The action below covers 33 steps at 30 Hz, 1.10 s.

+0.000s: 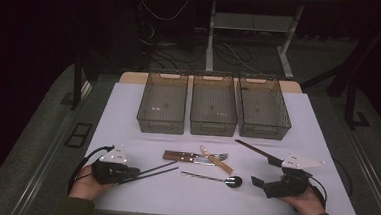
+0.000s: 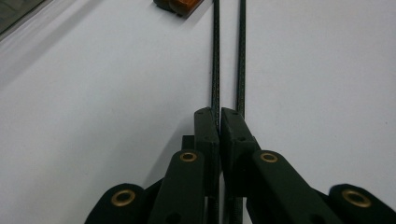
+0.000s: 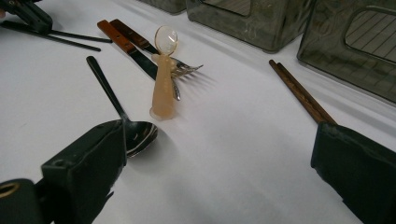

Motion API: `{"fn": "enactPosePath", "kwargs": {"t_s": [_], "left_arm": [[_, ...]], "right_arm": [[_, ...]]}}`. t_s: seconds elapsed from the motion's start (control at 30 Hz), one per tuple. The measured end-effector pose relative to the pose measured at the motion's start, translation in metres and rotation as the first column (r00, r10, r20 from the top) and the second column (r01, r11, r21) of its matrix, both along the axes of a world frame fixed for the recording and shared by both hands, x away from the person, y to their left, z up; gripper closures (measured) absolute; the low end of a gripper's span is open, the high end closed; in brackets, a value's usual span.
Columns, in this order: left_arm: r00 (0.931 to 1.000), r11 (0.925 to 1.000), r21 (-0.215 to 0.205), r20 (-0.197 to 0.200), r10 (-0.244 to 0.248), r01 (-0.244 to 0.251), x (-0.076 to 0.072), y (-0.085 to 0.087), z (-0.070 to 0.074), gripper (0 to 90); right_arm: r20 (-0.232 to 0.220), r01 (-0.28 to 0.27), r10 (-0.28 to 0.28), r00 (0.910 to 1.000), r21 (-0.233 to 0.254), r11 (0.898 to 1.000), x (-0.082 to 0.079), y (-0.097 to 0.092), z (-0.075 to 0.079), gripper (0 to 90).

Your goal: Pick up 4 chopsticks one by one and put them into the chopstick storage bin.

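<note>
My left gripper (image 1: pixel 137 173) lies low at the front left, shut on a pair of black chopsticks (image 1: pixel 157 171) that point right along the table. In the left gripper view one stick (image 2: pixel 215 56) runs into the slit between the closed jaws (image 2: pixel 219 112); the other passes under the right jaw. My right gripper (image 1: pixel 263 171) rests at the front right, open wide, with nothing between its jaws (image 3: pixel 219 140). A dark metal spoon (image 3: pixel 140 133) lies by its left jaw. Brown chopsticks (image 3: pixel 299 91) end at its right jaw.
A knife (image 1: pixel 178 156) and a fork (image 3: pixel 184 70) with wooden handles lie mid-table under a small peach spoon (image 3: pixel 163 88). Three smoky plastic bins (image 1: pixel 161 124) (image 1: pixel 213 128) (image 1: pixel 265 129) stand side by side behind them. The white table's edge runs in front of both hands.
</note>
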<state>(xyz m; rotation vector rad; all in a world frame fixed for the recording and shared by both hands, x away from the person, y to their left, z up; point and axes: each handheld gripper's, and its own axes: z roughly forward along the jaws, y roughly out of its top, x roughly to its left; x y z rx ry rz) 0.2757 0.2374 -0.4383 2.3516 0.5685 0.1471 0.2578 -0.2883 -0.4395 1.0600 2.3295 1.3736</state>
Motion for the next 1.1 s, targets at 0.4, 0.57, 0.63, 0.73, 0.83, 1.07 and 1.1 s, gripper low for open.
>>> {"fn": "enactPosePath", "kwargs": {"t_s": [0.4, 0.57, 0.63, 0.73, 0.83, 1.07, 1.1], "left_arm": [[0.9996, 0.9994, -0.024, 0.014, -0.023, 0.024, -0.003, 0.000, 0.008, 85.9], [0.9994, 0.9988, -0.035, 0.008, -0.034, 0.034, -0.004, -0.001, 0.012, 85.9], [0.9995, 0.9986, -0.043, 0.006, -0.032, 0.032, -0.004, -0.003, 0.013, 85.9], [0.9998, 0.9983, -0.054, 0.002, -0.022, 0.022, -0.004, -0.005, 0.014, 85.9], [0.9999, 0.9976, -0.068, -0.007, -0.011, 0.010, -0.004, -0.005, 0.016, 85.9], [0.9995, 0.9930, -0.115, -0.022, 0.024, -0.027, -0.002, -0.012, 0.024, 85.9], [0.9994, 0.9932, -0.113, -0.024, 0.026, -0.028, -0.002, -0.013, 0.025, 85.9]], "right_arm": [[0.000, 0.001, -0.001, 1.0000, 0.001, 1.000, 0.000, 0.000, 0.000, 3.6], [0.001, 0.003, -0.003, 1.0000, 0.001, 1.000, 0.001, 0.000, 0.000, 3.6], [0.001, 0.003, -0.003, 1.0000, 0.000, 1.000, 0.001, 0.000, 0.000, 3.6], [0.001, 0.003, -0.003, 1.0000, 0.000, 1.000, 0.001, 0.000, 0.000, 3.6], [0.001, 0.003, -0.003, 1.0000, 0.001, 1.000, 0.001, 0.000, 0.000, 3.6], [0.000, 0.003, -0.003, 1.0000, 0.000, 1.000, 0.001, 0.000, 0.000, 3.6], [0.001, 0.002, -0.002, 1.0000, -0.001, 1.000, 0.001, 0.000, 0.000, 3.6]]}}
